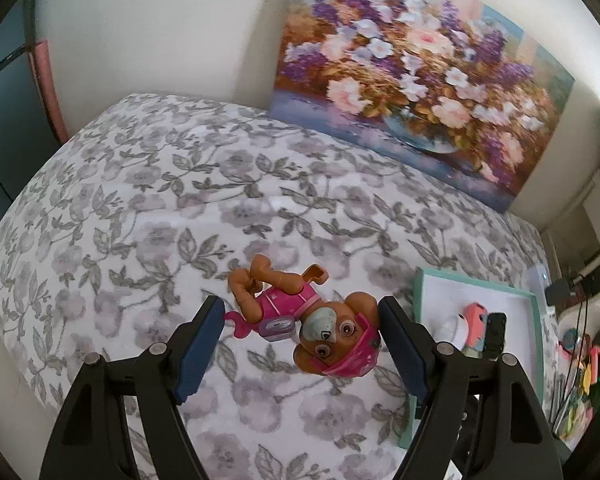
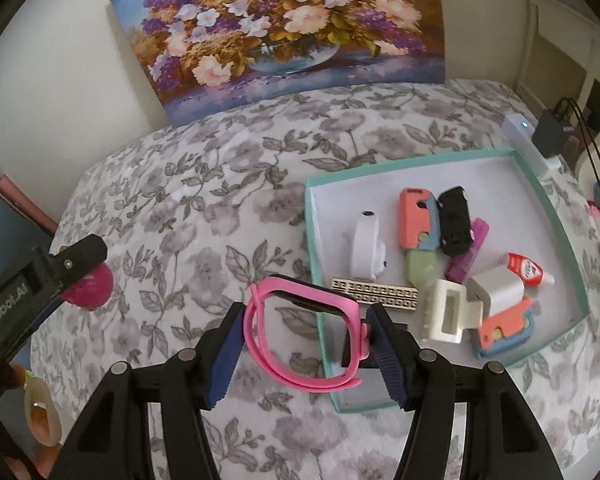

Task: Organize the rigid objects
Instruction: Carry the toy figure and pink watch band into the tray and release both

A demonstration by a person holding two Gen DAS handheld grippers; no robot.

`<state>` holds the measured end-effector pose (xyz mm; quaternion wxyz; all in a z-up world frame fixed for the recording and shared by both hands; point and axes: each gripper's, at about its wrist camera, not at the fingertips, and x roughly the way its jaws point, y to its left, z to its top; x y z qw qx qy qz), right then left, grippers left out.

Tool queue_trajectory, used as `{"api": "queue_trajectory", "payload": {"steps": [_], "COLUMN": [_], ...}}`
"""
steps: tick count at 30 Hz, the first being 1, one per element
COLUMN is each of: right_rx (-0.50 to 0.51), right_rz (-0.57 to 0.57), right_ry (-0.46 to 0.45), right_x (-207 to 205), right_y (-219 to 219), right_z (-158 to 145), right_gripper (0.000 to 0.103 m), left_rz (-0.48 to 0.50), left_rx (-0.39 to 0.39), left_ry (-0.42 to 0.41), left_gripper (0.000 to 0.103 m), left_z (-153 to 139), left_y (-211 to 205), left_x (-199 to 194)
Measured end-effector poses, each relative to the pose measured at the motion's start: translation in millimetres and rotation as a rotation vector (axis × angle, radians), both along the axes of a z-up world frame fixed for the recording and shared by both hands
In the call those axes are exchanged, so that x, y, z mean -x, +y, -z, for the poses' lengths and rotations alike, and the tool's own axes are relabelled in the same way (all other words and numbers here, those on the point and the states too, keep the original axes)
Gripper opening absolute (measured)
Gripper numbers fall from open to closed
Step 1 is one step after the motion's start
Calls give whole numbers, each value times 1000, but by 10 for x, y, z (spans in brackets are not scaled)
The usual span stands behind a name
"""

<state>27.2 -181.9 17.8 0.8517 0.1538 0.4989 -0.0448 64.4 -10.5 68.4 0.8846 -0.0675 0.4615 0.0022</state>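
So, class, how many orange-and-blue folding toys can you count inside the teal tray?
2. One orange-and-blue toy lies near the middle of the teal tray, beside the black car. The second toy sits at the tray's near right edge. Others may be hidden under the pile.

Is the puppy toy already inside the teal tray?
No, the puppy toy lies on the floral bedspread, left of the teal tray.

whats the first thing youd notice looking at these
The big flower painting leaning on the wall behind the floral bedspread. Then the pink-suited toy dog between the left gripper fingers, and the pink watch in the right gripper beside the toy-filled teal tray.
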Motion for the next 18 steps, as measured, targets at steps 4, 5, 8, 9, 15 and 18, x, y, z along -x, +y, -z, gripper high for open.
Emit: {"api": "queue_trajectory", "payload": {"steps": [4,5,8,9,15,18], "right_rx": [-7,-9,-27,-33,-46,-59], "right_rz": [36,55,106,128,225,268], "right_ry": [20,29,50,53,66,75], "right_x": [6,7,20,31,121,171], "right_y": [-191,-275,-487,-577,-976,-1151], "right_z": [63,96,169,185,249,300], "right_gripper": [64,64,64,64,64,65], "left_rz": [48,62,103,117,214,268], "left_rx": [3,4,2,2,-8,-14], "left_ry": [2,5,10,12,25,29], "left_gripper": [79,79,79,79,79,79], "left_z": [10,18,37,44,106,157], "left_y": [-161,-211,-374,-427,-791,-994], "left_x": [28,31,50,56,132,167]}}
